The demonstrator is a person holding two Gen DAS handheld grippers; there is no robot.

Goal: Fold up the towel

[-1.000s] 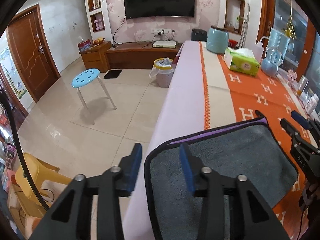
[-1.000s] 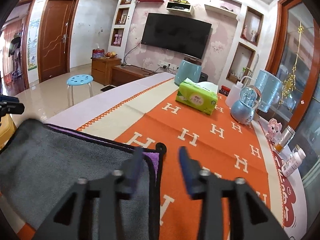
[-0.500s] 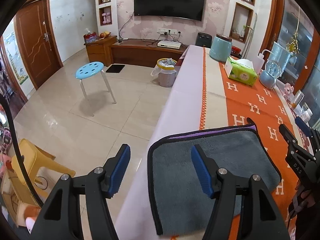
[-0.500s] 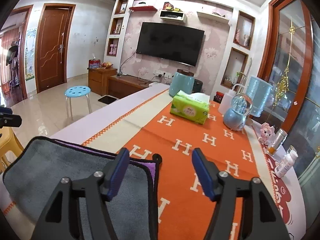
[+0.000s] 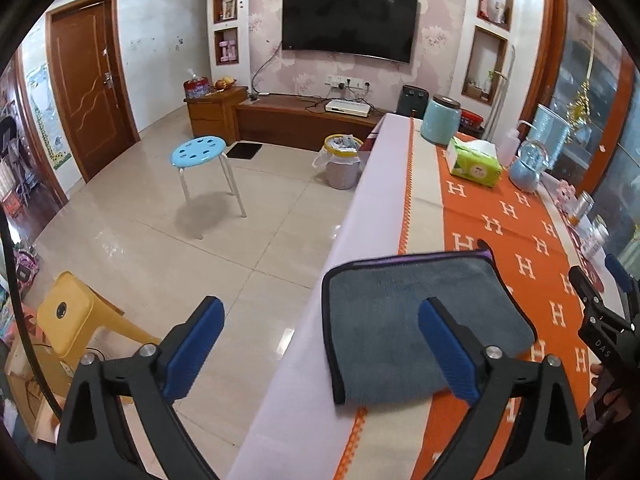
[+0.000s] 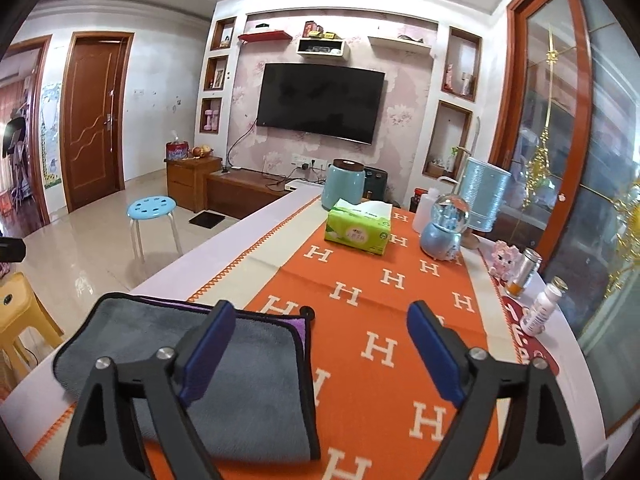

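Note:
A grey towel (image 5: pixel 400 320) with black binding and a purple underside lies folded flat on the table's near end; it also shows in the right wrist view (image 6: pixel 248 360). My left gripper (image 5: pixel 320 344) is open and empty, raised above the towel's left edge, straddling the table edge. My right gripper (image 6: pixel 320 348) is open and empty, raised above the towel's right edge. The right gripper also shows at the right edge of the left wrist view (image 5: pixel 600 304).
The table carries an orange H-pattern runner (image 6: pixel 384 280). Farther along it stand a green tissue box (image 6: pixel 358 228), a teal jar (image 6: pixel 343 184), a snow globe (image 6: pixel 442 232) and small bottles (image 6: pixel 540 308). To the left are a floor drop, a blue stool (image 5: pixel 200 152) and a yellow stool (image 5: pixel 76 316).
Both grippers have opened wider and lifted up and back from the towel. The towel lies still on the table.

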